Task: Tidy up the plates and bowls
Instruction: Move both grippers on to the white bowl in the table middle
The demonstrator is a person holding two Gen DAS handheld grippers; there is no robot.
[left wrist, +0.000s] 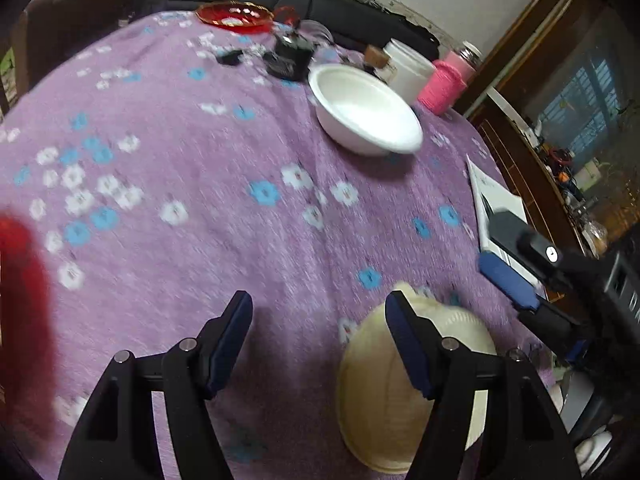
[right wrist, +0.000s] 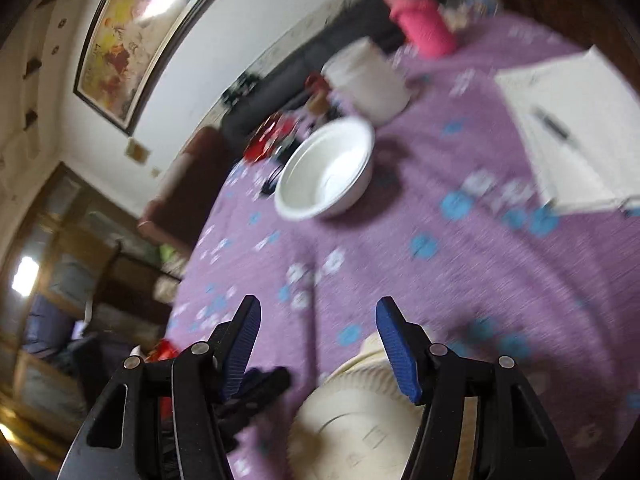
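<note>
Two pieces remain unsorted on the purple cloth [left wrist: 200,240]: a white bowl [left wrist: 366,112] far right and a cream plate [left wrist: 384,400] near, while left gripper [left wrist: 320,344] and right gripper [right wrist: 318,348] hover apart, empty.

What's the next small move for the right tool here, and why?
Probably reach the right tool forward toward the white bowl. Its jaws stand apart with nothing between them, the cream plate lies flat just below it, and the bowl sits alone farther up the purple cloth. Bringing it back to the plate would group the two.
</note>
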